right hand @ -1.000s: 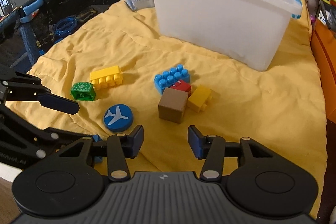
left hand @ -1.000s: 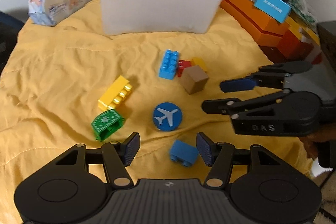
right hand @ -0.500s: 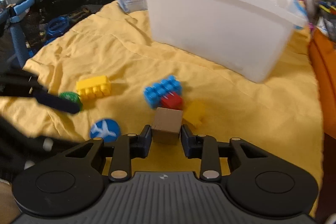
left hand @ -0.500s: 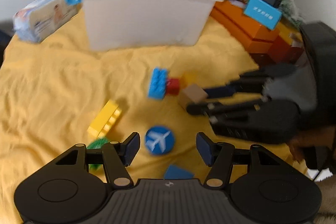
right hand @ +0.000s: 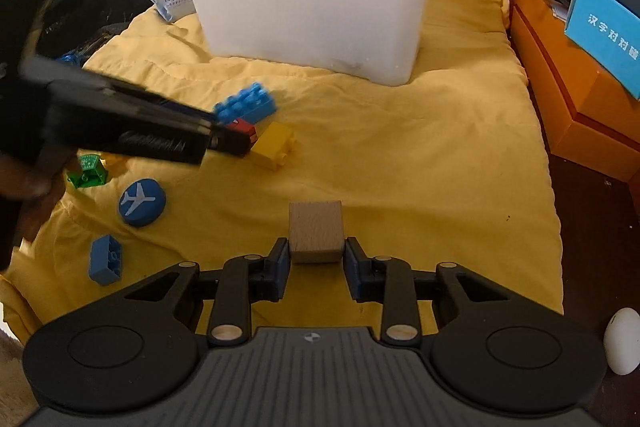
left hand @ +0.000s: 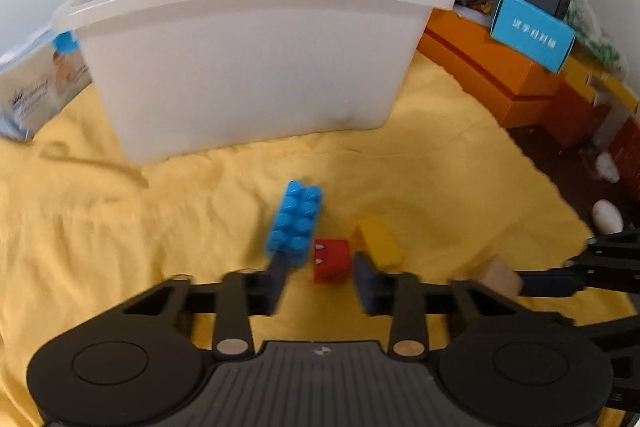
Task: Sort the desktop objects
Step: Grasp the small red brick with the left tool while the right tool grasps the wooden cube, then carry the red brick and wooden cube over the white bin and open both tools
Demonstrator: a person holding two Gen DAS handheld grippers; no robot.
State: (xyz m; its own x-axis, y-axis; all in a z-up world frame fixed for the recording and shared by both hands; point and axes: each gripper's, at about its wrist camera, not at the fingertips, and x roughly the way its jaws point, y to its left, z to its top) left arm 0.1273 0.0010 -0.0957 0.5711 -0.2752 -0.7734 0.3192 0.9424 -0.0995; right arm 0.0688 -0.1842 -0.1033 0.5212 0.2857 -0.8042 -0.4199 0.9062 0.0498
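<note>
On the yellow blanket I count two blue bricks, one yellow brick, one red brick, one green piece, one blue airplane disc, one wooden cube, and one white bin.

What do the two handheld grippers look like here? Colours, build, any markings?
Both match: matte black plastic, ribbed grey centre plate with a small round emblem, two round discs at the sides, linkage arms with pale metal pivot pins, dark blue pads on the fingers. The left gripper carries pale lettering on its side, blurred, seen from the right wrist view. The right gripper shows no cables. No sleeve is visible.
</note>
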